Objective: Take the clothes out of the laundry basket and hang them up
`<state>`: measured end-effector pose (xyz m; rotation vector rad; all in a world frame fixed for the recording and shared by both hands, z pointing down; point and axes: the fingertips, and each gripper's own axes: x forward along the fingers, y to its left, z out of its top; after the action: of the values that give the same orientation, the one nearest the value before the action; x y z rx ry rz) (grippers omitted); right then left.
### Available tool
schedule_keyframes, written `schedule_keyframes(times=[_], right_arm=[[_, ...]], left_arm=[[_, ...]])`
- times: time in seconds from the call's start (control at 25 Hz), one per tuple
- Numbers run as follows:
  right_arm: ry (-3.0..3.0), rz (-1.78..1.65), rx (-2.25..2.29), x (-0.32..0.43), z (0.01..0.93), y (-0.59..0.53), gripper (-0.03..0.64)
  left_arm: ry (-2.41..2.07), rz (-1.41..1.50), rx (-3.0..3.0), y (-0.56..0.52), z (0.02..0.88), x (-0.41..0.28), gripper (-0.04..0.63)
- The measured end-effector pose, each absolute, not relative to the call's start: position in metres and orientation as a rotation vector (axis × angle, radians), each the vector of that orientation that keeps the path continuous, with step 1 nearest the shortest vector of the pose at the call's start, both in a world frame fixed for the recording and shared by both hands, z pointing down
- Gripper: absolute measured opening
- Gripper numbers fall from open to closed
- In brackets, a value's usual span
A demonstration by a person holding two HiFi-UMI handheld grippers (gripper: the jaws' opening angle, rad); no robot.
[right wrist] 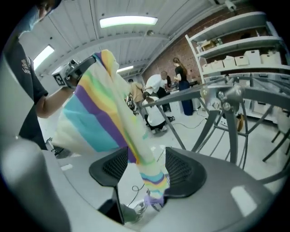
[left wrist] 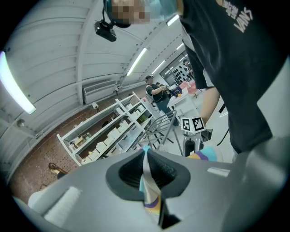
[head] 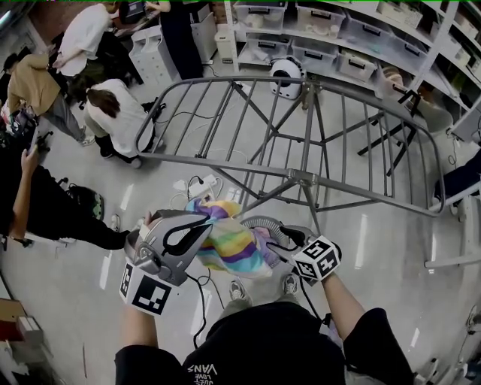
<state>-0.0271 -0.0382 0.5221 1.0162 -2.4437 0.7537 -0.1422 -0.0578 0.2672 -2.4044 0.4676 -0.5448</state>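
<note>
Glossy pale floor (head: 391, 252), white shelving (right wrist: 240, 43) holding bins (head: 334, 19), brick wall (right wrist: 178, 46).

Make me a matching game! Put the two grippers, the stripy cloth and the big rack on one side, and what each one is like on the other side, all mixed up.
Things:
1. left gripper
2. right gripper
3. cloth
4. drying rack

What it is like:
A. grey metal bars, nothing hanging on it
B. jaws apart, cloth dangling between them
C. rainbow stripes
D. jaws shut on an edge of cloth

Pairs: 1-D, 2-B, 3-C, 4-A
</note>
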Motion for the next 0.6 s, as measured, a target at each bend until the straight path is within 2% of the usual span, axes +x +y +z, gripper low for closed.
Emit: schedule_keyframes(times=[0.28,0.6], right_arm=[[-2.708,0.748,0.923,-0.057,0.47,-0.067,0.261],[-2.839,0.748,0.796,-0.091,0.45,-0.089,0.259]], left_arm=[[0.42,-0.469,-2.392,-0.038,0.237,-0.14,0.018],[0.415,-0.475,-2.41,-0.033,0.227,-0.148,0.018]])
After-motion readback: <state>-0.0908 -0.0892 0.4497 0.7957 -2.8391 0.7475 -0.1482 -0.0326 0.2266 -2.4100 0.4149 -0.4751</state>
